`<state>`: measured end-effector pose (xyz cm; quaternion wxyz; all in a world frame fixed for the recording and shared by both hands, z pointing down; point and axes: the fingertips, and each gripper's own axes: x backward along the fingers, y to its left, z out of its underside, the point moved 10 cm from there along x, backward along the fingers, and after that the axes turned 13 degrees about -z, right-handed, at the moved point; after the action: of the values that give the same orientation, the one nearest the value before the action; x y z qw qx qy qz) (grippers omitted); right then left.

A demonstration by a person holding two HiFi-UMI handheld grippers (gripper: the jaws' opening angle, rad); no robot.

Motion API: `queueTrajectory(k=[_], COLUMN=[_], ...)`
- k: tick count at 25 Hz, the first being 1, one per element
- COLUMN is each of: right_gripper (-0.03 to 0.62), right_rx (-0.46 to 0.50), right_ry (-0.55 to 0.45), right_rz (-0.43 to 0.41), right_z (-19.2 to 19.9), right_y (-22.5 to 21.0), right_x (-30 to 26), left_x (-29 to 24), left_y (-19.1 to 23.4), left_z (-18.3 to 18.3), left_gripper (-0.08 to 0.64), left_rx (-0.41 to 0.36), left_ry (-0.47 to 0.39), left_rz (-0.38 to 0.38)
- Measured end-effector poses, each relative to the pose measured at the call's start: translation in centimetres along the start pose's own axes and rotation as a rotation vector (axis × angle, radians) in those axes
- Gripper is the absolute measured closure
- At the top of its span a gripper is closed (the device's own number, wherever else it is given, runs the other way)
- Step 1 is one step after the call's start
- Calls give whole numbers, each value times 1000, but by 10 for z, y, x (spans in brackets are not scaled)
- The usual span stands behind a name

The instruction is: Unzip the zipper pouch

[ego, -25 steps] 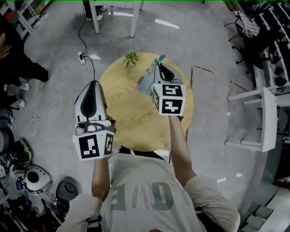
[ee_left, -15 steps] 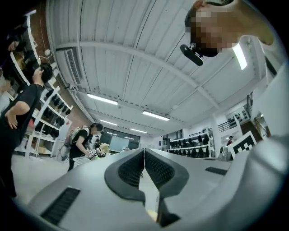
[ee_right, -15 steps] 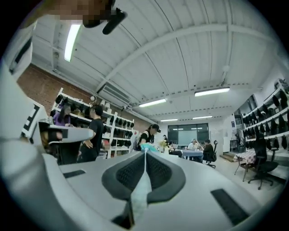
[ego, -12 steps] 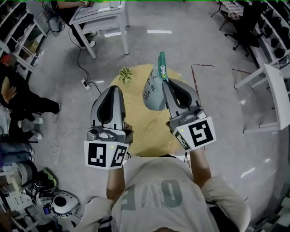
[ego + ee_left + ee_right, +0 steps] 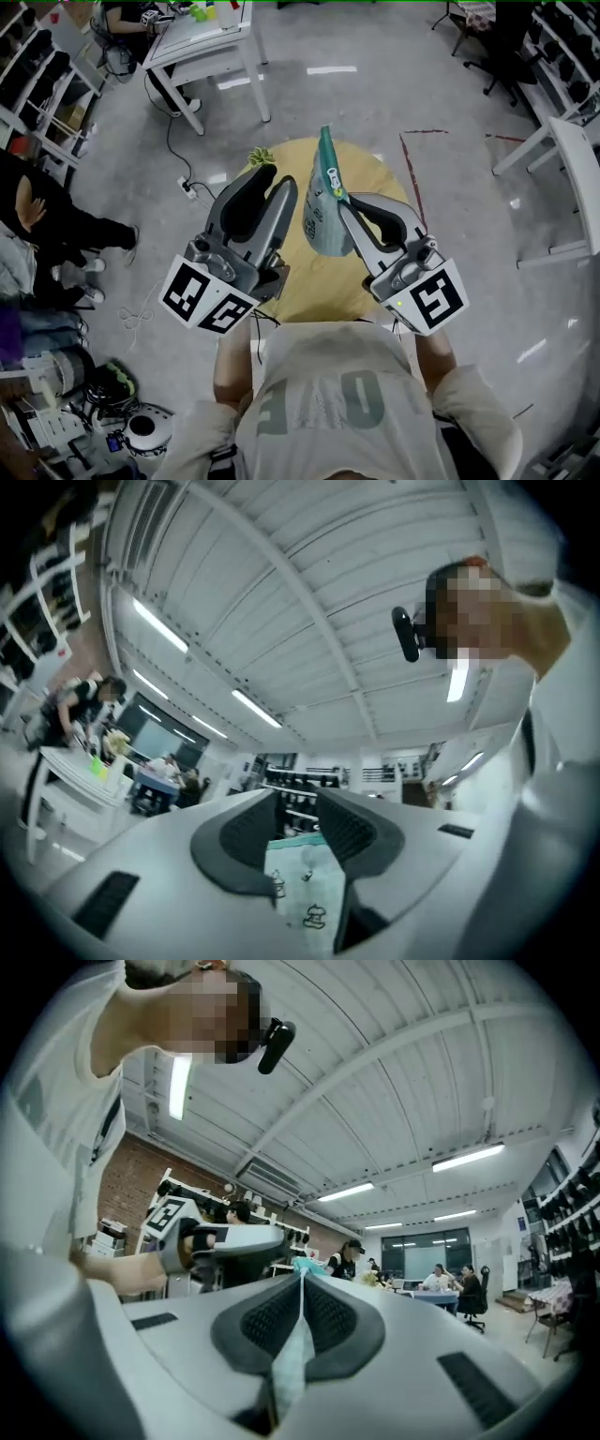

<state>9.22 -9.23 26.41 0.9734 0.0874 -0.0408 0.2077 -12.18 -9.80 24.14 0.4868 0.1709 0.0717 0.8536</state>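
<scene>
The teal zipper pouch [image 5: 317,214] hangs in the air above the round wooden table [image 5: 377,178]. My right gripper [image 5: 341,201] is shut on the pouch's edge, and the fabric [image 5: 291,1372] runs pinched between its pads. My left gripper [image 5: 275,178] sits just left of the pouch and points up toward it. Its jaws have just been opening and stand a little apart. The pouch [image 5: 305,892] shows in the gap between them, but the pads do not press on it. In the right gripper view the left gripper [image 5: 239,1241] is close by on the left.
A small green plant [image 5: 260,155] stands at the table's far left edge. A power strip and cable [image 5: 187,186] lie on the floor nearby. White tables stand at the back left [image 5: 202,37] and right [image 5: 562,159]. A person [image 5: 37,220] stands at the left.
Both grippers have risen off the table toward the camera, the right one carrying the pouch. The left gripper swung right toward the pouch and its jaws parted.
</scene>
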Motion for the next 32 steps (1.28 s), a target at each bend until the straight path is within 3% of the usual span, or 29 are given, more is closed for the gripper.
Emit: queueTrajectory(k=[2, 4, 6, 9, 14, 20, 32], right_gripper=[558, 558, 558, 558, 558, 558, 558], right_rx=[31, 74, 120, 167, 211, 231, 224], right_ry=[-17, -4, 21, 54, 72, 86, 87], right_rz=[-56, -116, -171, -230, -270, -281, -263], right_z=[-9, -15, -20, -23, -28, -27, -22], right_y=[4, 8, 12, 18, 24, 24, 24], right_x=[2, 4, 4, 2, -3, -6, -6], left_x=[-9, -13, -15, -15, -11, -7, -4], left_y=[0, -3, -5, -4, -1, 0, 2], left_z=[-5, -8, -10, -8, -3, -6, -1], left_gripper=[373, 332, 322, 324, 332, 440, 450], left_rx=[95, 148, 167, 192, 225, 222, 255], left_ry=[51, 95, 145, 198, 246, 233, 217], left_rz=[157, 289, 374, 442, 467, 485, 464])
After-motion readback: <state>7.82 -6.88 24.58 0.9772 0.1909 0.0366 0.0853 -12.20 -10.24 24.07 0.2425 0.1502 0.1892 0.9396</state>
